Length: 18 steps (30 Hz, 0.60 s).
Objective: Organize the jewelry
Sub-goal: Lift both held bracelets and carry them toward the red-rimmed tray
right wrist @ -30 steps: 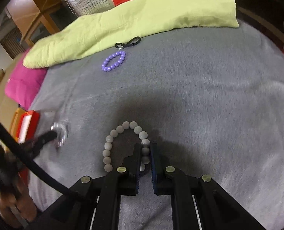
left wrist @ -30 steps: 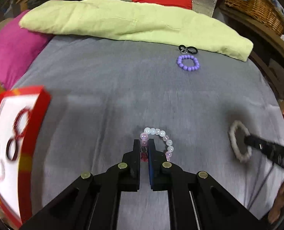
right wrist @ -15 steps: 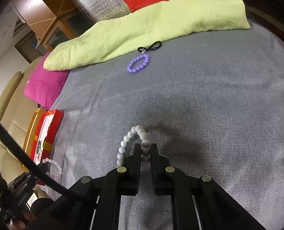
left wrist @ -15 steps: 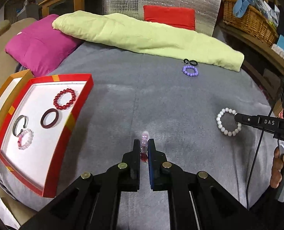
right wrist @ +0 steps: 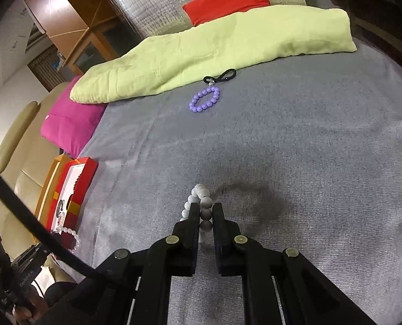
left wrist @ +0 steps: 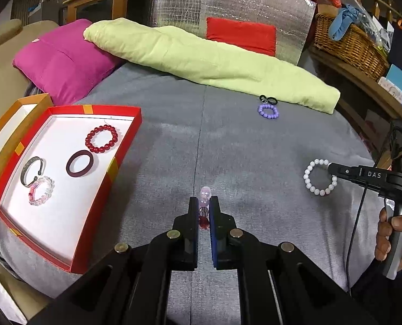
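Two bracelets pinched and lifted, pink beaded bracelet (left wrist: 205, 200) in left gripper (left wrist: 204, 211), white bracelet (right wrist: 202, 208) in right gripper (right wrist: 204, 214); next, carry to red tray (left wrist: 119, 159).

Grey bed cover (left wrist: 255, 149). Ahead of the tool lie a purple bead bracelet (left wrist: 268, 111) and a black hair tie (left wrist: 267, 99). To its left rests a red tray (left wrist: 125, 146).

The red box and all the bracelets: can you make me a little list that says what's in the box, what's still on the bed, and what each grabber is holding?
in the red box: red bead bracelet, dark ring bangle, silver cuff, pink bead bracelet
on the grey bed cover: purple bead bracelet, black hair tie
left gripper: shut on a clear pink bead bracelet
right gripper: shut on a white bead bracelet
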{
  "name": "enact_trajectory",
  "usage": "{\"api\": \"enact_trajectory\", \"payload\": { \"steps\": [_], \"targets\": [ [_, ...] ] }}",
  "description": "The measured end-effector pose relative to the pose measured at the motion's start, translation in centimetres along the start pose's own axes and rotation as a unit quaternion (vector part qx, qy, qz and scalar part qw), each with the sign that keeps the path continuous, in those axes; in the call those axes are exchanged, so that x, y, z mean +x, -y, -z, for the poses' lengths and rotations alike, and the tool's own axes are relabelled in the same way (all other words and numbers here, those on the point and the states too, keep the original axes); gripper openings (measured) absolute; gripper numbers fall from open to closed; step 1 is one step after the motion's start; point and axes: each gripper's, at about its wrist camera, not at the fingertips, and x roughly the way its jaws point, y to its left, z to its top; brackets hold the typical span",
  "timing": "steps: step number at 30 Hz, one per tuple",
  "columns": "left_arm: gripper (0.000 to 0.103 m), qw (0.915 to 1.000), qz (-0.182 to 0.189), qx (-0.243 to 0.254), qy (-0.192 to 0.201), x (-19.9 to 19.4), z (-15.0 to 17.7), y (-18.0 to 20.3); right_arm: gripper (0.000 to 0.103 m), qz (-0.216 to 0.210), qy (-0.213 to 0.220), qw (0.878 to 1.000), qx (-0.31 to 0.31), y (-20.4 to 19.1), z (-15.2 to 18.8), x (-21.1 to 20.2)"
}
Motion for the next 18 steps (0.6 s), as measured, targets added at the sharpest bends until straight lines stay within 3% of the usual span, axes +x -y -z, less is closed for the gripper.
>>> {"api": "enact_trajectory", "payload": {
  "steps": [18],
  "targets": [
    [0.008, 0.9995, 0.020, -0.021, 0.011, -0.42, 0.27, -1.03, 0.010, -0.003, 0.011, 1.000, 0.001, 0.07, -0.05, -0.47]
  ]
}}
